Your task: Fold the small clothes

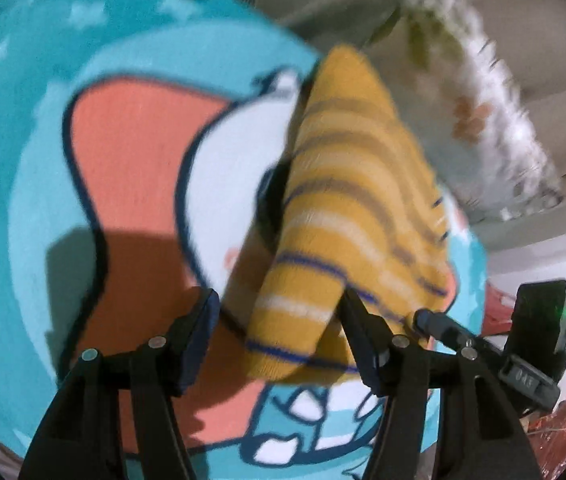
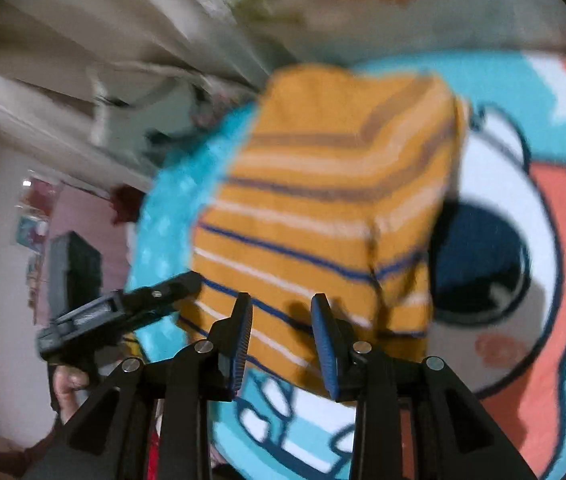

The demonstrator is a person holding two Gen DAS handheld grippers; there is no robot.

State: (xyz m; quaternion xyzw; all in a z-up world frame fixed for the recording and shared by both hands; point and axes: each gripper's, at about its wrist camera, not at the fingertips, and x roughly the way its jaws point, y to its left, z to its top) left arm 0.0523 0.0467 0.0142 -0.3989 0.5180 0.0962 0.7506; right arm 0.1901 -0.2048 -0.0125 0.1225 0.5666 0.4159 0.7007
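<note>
Two black grippers hover over a mustard-yellow knit garment with white, brown and blue stripes (image 1: 347, 216), folded on a turquoise cartoon-print blanket (image 1: 35, 128). Left gripper (image 1: 277, 320) jaws wide apart, right finger touching fabric. Right gripper (image 2: 281, 316) jaws apart, gripping nothing.

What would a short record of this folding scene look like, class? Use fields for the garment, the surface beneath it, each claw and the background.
Garment: mustard striped knit, with white, brown and blue stripes, apparently folded over.
Surface: round turquoise cartoon mat with coral and white shapes.
Left claw: jaws wide apart, garment edge between them, not clamped.
Right claw: jaws apart at the garment's near edge; contact unclear through blur.
Background: white fluffy fabric beyond the mat.
Image quality: both views motion-blurred.
</note>
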